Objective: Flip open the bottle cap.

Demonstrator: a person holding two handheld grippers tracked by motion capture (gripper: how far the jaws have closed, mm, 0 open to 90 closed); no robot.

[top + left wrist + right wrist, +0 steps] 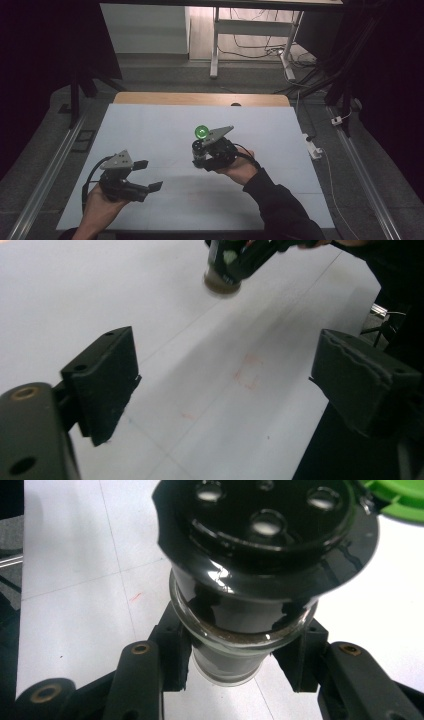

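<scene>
A small glass shaker jar (235, 650) with a black, holed cap (265, 515) stands tilted just above the white table (150, 130). Its green flip lid (201, 132) hangs open. My right gripper (240, 667) is shut on the jar's glass body, one pad on each side. From above, that gripper (201, 159) sits right of the table's middle with a hand behind it. Near the front left, my left gripper (151, 175) is held level and points right. Its jaws (235, 380) stand wide apart with nothing between them, and the jar (222, 275) lies farther off ahead of them.
The table's far edge is a bare wooden strip (200, 98). A white power strip (314, 147) lies on the floor off the table's right edge. Metal rails (47, 170) run along both sides. Desk legs and cables (250, 50) stand beyond the far end.
</scene>
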